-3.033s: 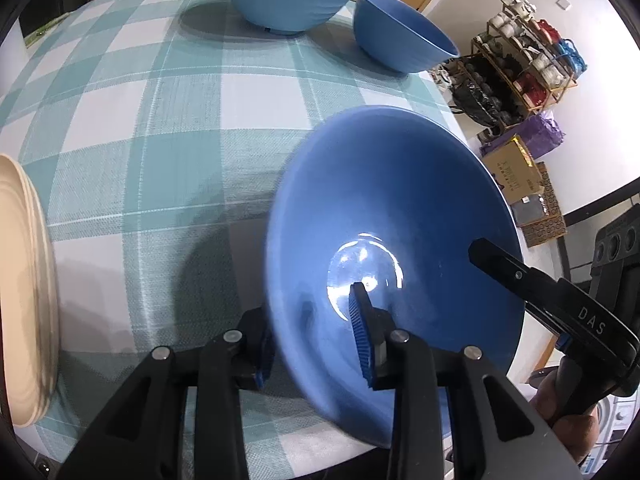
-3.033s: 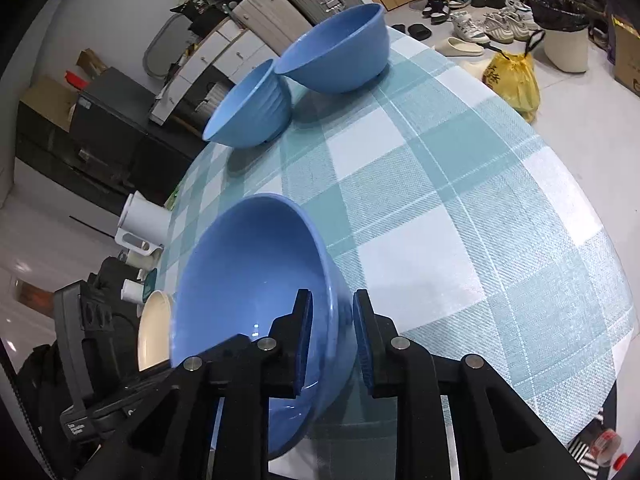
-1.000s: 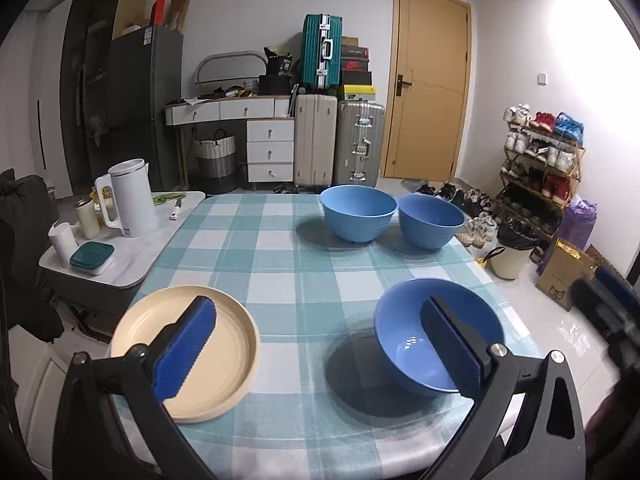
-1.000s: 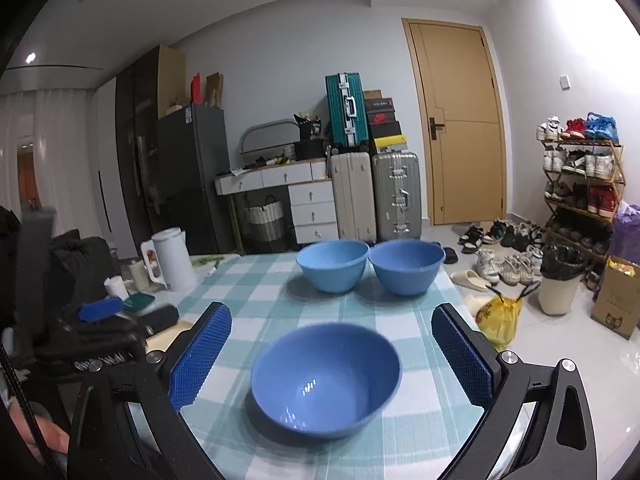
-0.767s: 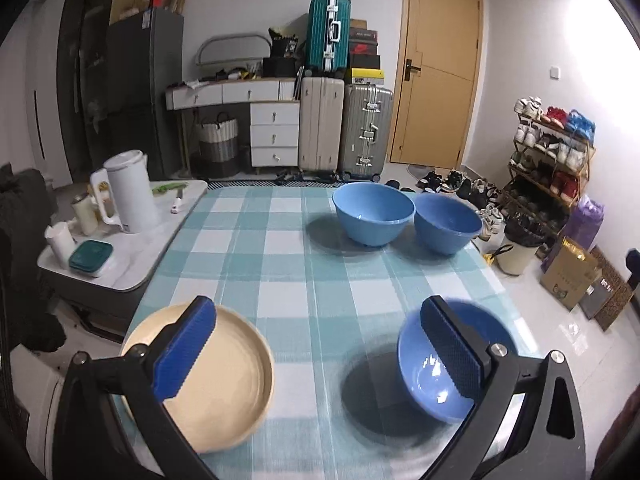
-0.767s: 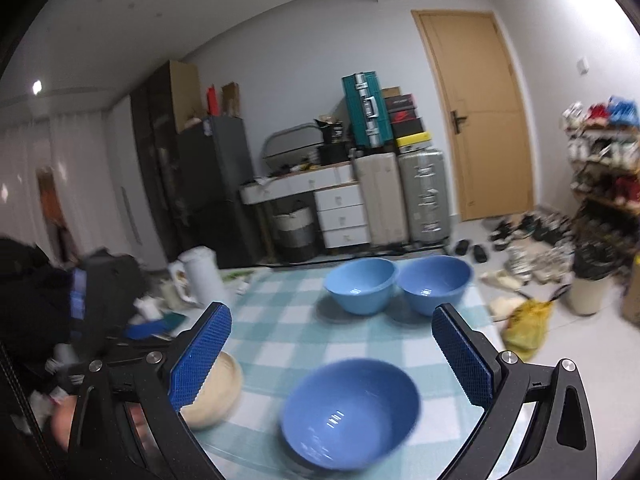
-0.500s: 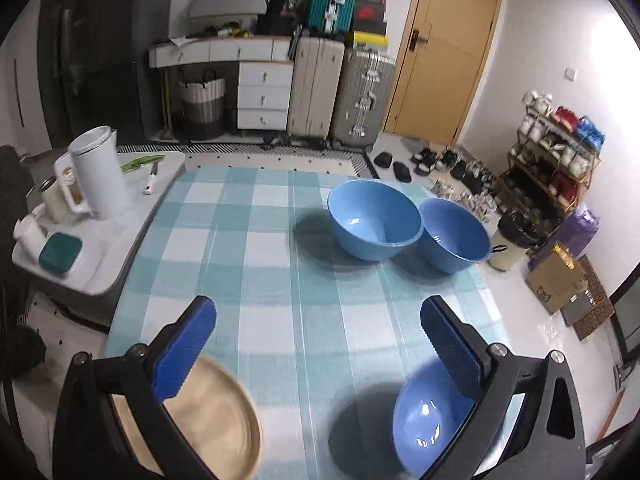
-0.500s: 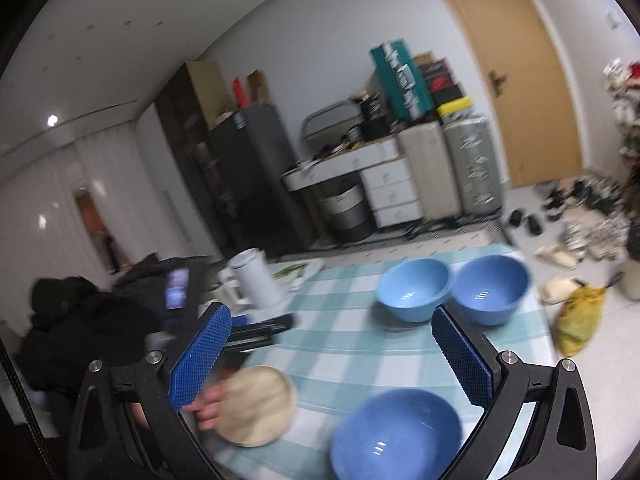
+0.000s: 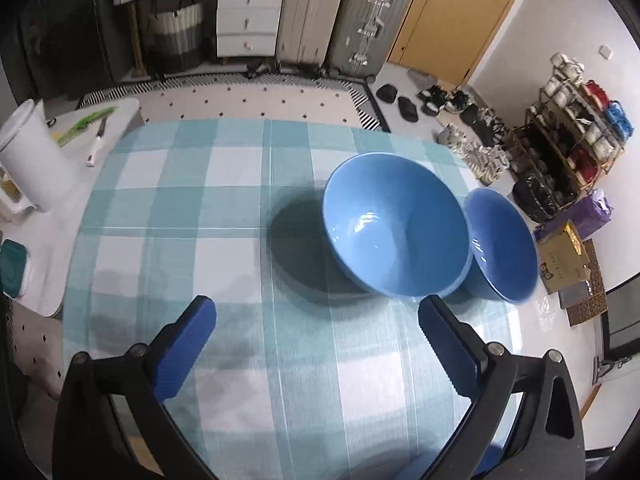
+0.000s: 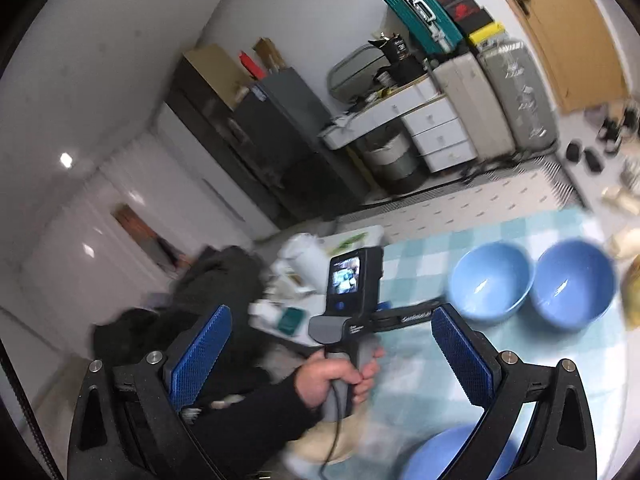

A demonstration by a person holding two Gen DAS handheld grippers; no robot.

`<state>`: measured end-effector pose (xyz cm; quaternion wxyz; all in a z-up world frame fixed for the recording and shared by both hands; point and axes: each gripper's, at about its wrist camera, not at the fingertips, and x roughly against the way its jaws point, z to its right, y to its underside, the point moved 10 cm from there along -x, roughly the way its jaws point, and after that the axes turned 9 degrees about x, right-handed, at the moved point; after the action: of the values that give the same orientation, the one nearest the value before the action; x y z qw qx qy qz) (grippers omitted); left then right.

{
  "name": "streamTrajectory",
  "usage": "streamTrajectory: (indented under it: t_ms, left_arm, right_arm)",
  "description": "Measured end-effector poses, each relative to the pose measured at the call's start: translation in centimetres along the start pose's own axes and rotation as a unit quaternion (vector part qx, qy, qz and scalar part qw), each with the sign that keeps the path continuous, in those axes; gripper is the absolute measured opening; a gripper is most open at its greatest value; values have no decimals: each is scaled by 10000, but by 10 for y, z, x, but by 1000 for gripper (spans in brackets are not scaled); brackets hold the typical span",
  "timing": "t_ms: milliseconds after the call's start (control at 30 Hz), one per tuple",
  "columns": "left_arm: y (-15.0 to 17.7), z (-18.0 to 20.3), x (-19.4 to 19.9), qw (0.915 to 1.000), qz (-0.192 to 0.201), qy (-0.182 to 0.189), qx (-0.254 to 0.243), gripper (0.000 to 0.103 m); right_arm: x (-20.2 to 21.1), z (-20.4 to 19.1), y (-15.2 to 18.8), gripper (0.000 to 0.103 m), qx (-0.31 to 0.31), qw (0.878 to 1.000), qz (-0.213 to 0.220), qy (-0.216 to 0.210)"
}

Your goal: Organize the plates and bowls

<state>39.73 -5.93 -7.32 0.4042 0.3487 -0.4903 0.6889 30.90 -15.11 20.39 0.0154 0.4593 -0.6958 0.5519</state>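
Note:
Two blue bowls stand side by side at the far right of the checked table (image 9: 208,264): a larger one (image 9: 394,228) and a smaller one (image 9: 502,244) touching it. My left gripper (image 9: 316,340) is open and empty above the table, short of the larger bowl. My right gripper (image 10: 328,352) is open and empty, held high. In the right wrist view the two bowls (image 10: 490,280) (image 10: 574,280) show far right, a third blue bowl (image 10: 452,456) at the bottom edge, and a beige plate (image 10: 328,444) under the hand holding the left gripper's handle (image 10: 352,304).
A side stand (image 9: 44,216) left of the table carries a white kettle (image 9: 28,160), a knife (image 9: 96,144) and a teal-lidded box (image 9: 12,264). Suitcases (image 9: 344,20) and drawers (image 9: 248,12) stand behind. A shoe rack (image 9: 572,120) stands at right.
Both grippers let go of the near blue bowl and opened wide. The left gripper moved forward over the table toward the two far bowls. The right gripper rose and swung left.

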Motion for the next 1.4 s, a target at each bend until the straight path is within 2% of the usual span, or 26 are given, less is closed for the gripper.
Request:
streamTrajectory:
  t_ms: [67,133,200,233,267,367,433,500,533,667,733,800,900,967,1067,1133,1233,1333,1400]
  left_arm:
    - [-4,3,-16,9997,-199,28,122,101]
    - [-8,7,-27,9995,-306,27,117,101]
    - [-12,8,-38,9992,-354,23,195,101]
    - [-12,10,-44,9987,-428,95,246,101]
    - [-13,12,-49,9985,-478,101,249,101]
    - [-15,11,-66,9977,-576,107,334,98]
    - [-15,11,-75,9970,-648,157,393,96]
    - [-15,16,-82,9966,-711,252,325,96]
    - [-15,18,-85,9964,-740,296,281,96]
    - [-22,19,-93,9968,-660,332,302,88]
    - [-24,20,-95,9973,-598,349,260,80]
    - [-22,21,-99,9976,-632,252,115,50]
    - [-19,22,-105,9969,-729,293,28,35]
    - [-20,22,-107,9969,-718,320,-10,24]
    - [-17,18,-111,9967,-783,189,-120,22]
    - [-16,15,-114,9966,-764,-4,-318,22]
    - [-14,9,-115,9959,-836,-38,-351,20]
    - [-13,8,-115,9955,-877,-24,-362,20]
    - [-11,7,-115,9950,-890,-85,-436,20]
  right_arm:
    - [-22,18,-9,102,13,9989,-205,419]
    - [-54,40,-18,102,185,9958,-599,673]
    - [-90,70,-24,102,497,9869,-991,1171]
    - [-104,82,-25,102,547,9838,-1121,1285]
    - [-124,100,-23,102,656,9775,-1382,1449]
    - [-157,146,-13,101,734,9639,-1773,1848]
    - [-184,178,-4,100,830,9534,-2130,1968]
    - [-199,204,13,97,1158,9359,-2391,2314]
    - [-204,214,20,95,1224,9318,-2425,2409]
    - [-232,245,35,88,1166,9292,-2577,2378]
    - [-242,257,42,88,1279,9216,-2674,2506]
    - [-255,270,48,81,1363,9136,-2816,2596]
    - [-267,281,53,75,1395,9098,-2898,2625]
    - [-274,286,57,65,1367,9081,-2957,2632]
    - [-278,290,62,53,1294,9068,-3064,2591]
    - [-279,291,65,53,1307,9054,-3101,2589]
    - [-280,290,67,53,1342,9065,-3091,2542]
    - [-279,287,70,49,1142,9150,-3061,2367]
    - [-278,285,73,47,1097,9164,-3063,2330]
